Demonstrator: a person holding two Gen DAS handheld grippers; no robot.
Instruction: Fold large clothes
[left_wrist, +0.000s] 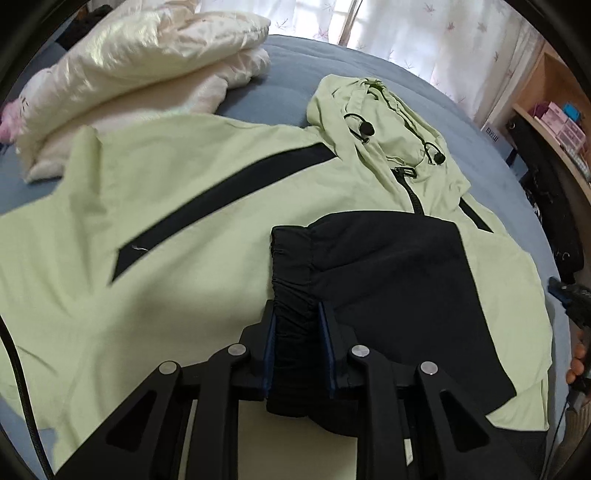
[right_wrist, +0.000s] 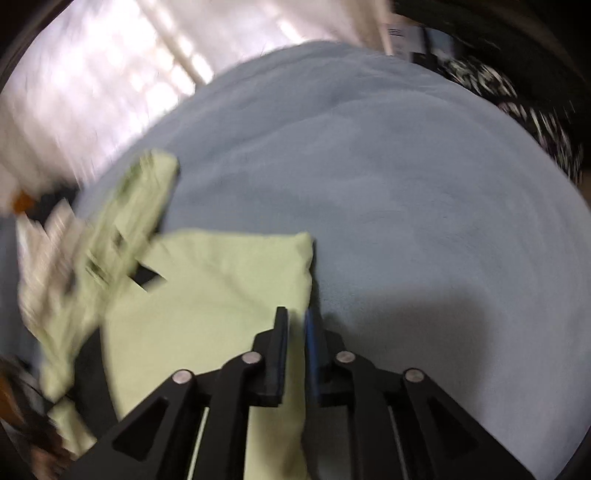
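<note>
A: Duvet first, cream and bunched at the far left of the bed, touching the jacket's left sleeve. Could the sleeve drag it along?

B: Possibly, if that sleeve gets swung across. The bigger worry sits in the middle. The pale green hooded jacket lies flat, front up, hood toward the window, and the left tool is clamped on the black elastic cuff of the sleeve folded over the chest.

A: So a slip there?

B: The cuff is gathered and thick, so I'd guess the hold is fair, but a hard pull could skew the whole body on the bed and undo the flat lay.

A: And the right side?

B: The right tool has its fingers nearly together with the green fabric edge running between them. That view is blurred, so I cannot tell whether it truly pinches the cloth. If it holds only one layer, the fold would likely sag and come out crooked
</note>
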